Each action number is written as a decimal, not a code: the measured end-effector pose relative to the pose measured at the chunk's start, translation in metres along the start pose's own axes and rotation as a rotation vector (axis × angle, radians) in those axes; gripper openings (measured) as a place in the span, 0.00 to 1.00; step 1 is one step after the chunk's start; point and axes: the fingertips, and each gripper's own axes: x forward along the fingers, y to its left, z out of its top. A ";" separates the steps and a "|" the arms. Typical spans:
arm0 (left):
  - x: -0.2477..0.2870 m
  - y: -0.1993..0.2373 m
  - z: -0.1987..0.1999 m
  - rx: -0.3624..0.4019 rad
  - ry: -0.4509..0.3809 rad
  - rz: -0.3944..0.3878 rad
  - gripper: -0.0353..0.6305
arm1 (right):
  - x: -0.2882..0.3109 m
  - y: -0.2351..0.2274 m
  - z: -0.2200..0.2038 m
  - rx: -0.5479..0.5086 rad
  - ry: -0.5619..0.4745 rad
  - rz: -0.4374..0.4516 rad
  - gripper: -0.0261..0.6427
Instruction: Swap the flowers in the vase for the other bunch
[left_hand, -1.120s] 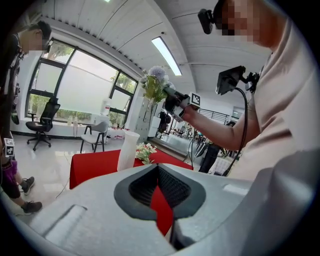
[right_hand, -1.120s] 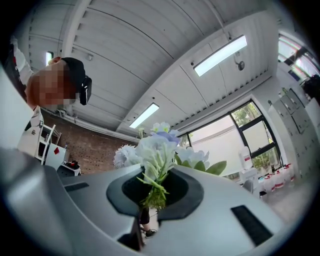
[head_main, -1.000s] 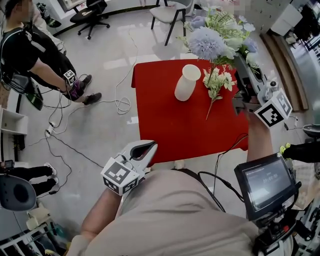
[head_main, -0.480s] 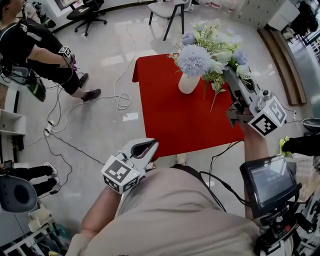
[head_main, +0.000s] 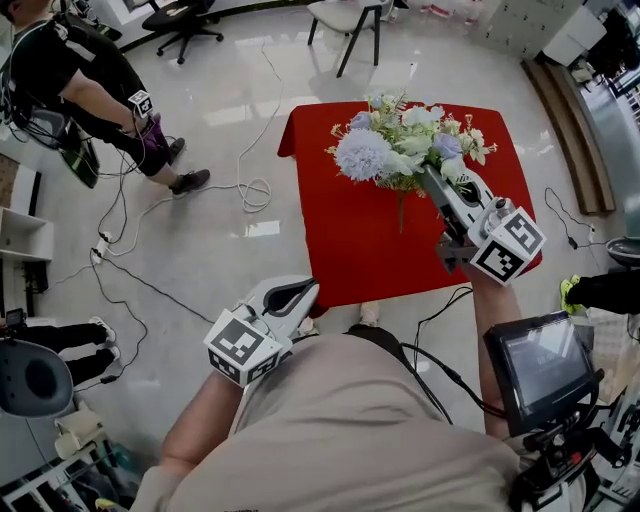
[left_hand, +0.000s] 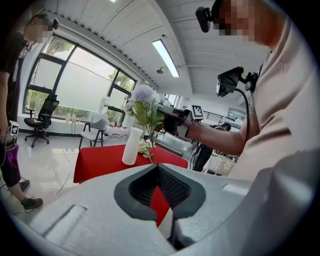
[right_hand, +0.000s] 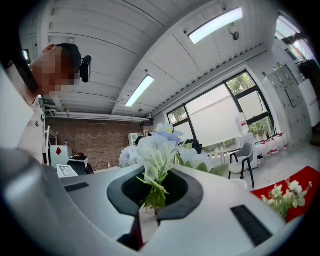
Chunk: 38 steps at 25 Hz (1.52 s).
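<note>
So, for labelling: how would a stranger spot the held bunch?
Find the red table; over it the right gripper clamps a tall bunch by its stems. It has a lilac pompom bloom, unlike the small white bunch beside the vase.

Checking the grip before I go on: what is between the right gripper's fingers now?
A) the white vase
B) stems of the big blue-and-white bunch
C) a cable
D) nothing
B: the right gripper view shows the right gripper shut on green stems of the bunch, held over the red table.
</note>
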 end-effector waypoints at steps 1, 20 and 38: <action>-0.002 0.000 -0.001 -0.002 0.000 0.000 0.06 | 0.002 0.001 -0.009 0.006 0.017 -0.002 0.10; -0.053 0.019 -0.025 -0.026 -0.002 0.039 0.06 | 0.048 -0.010 -0.189 0.043 0.357 -0.114 0.10; -0.069 0.027 -0.038 -0.042 0.016 0.050 0.06 | 0.065 -0.032 -0.267 -0.013 0.532 -0.204 0.11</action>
